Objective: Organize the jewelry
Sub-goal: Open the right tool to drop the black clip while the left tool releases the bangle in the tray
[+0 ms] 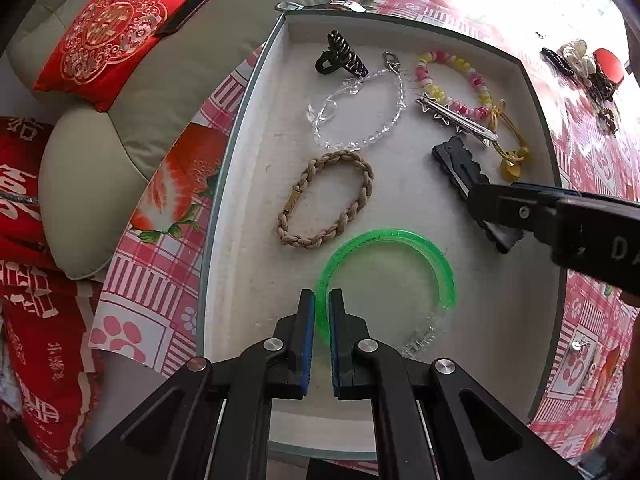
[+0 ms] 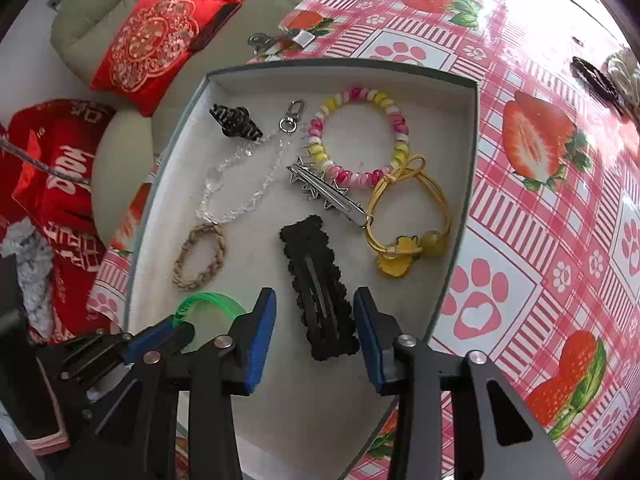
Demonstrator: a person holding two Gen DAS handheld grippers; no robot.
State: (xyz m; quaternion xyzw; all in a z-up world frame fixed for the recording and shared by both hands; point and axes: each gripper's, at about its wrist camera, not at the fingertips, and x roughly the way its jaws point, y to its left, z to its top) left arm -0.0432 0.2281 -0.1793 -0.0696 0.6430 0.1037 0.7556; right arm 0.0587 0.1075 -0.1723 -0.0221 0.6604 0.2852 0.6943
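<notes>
As the tray (image 2: 472, 128) already holds most of the pieces, the sorting looks well along.
In tray: claw clip (image 1: 340, 56), clear chain (image 1: 360, 112), bead bracelet (image 1: 452, 80), star clip (image 1: 456, 116), yellow tie (image 2: 408, 216), braided band (image 1: 326, 198), black clip (image 2: 320, 280), green band (image 1: 400, 256).
Left hand-held gripper (image 1: 321, 304): clamped on one end of the green band, near the tray's near wall, the band not yet let go.
Right hand-held gripper (image 2: 315, 312): jaws apart and clear of the black clip's near end, which lies on the tray floor between them, so that piece looks placed.
Left to do: a small heap of hair pieces (image 1: 584, 68) sits on the tabletop (image 2: 540, 208) beyond the tray's far right corner; a metal clip (image 2: 276, 42) lies just past its far wall.
</notes>
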